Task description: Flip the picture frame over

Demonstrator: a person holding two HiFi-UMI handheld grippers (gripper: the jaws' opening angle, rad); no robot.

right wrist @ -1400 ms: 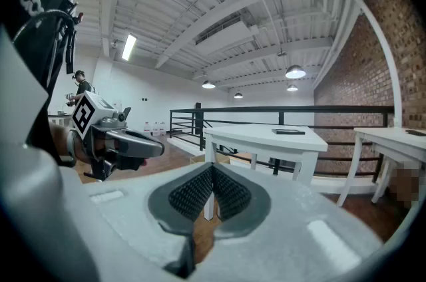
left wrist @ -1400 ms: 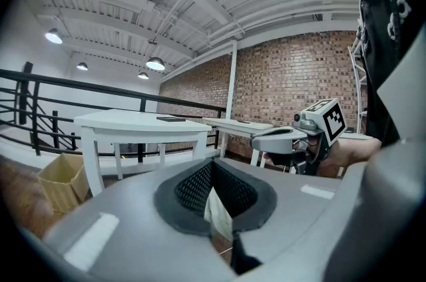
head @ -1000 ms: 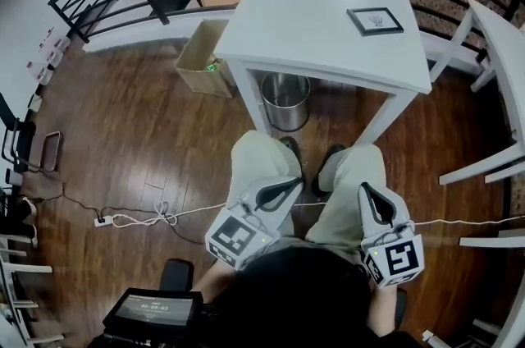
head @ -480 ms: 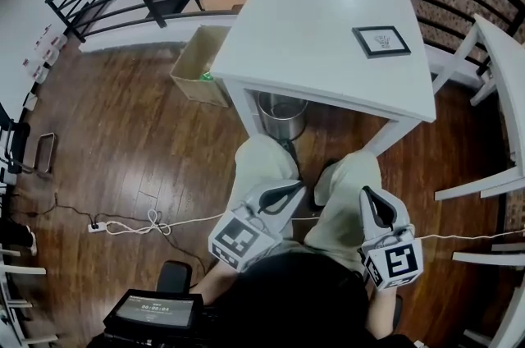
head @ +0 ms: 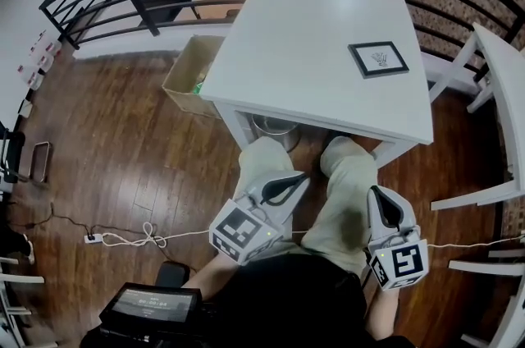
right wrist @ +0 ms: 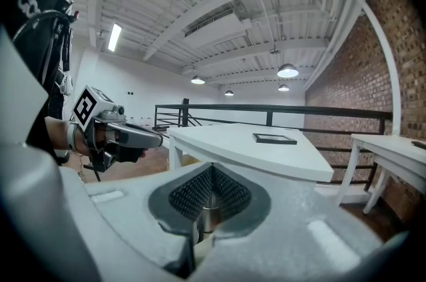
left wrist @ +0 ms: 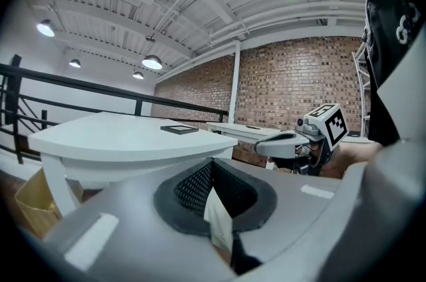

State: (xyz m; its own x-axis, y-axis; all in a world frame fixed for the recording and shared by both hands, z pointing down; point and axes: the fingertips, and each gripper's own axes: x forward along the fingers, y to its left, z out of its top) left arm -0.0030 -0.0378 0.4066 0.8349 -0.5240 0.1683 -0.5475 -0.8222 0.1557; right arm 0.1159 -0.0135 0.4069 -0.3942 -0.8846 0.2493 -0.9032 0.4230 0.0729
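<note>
Over the person's legs, the left gripper and the right gripper are held nearly level, jaws closed and empty, well short of the picture frame, which is seen flat near the white table's right edge and is judged light, rigid, breakable, best pinched at an edge.

The tabletop hid most of the metal bin, and the drawing in the picture frame was too small to make out.
</note>
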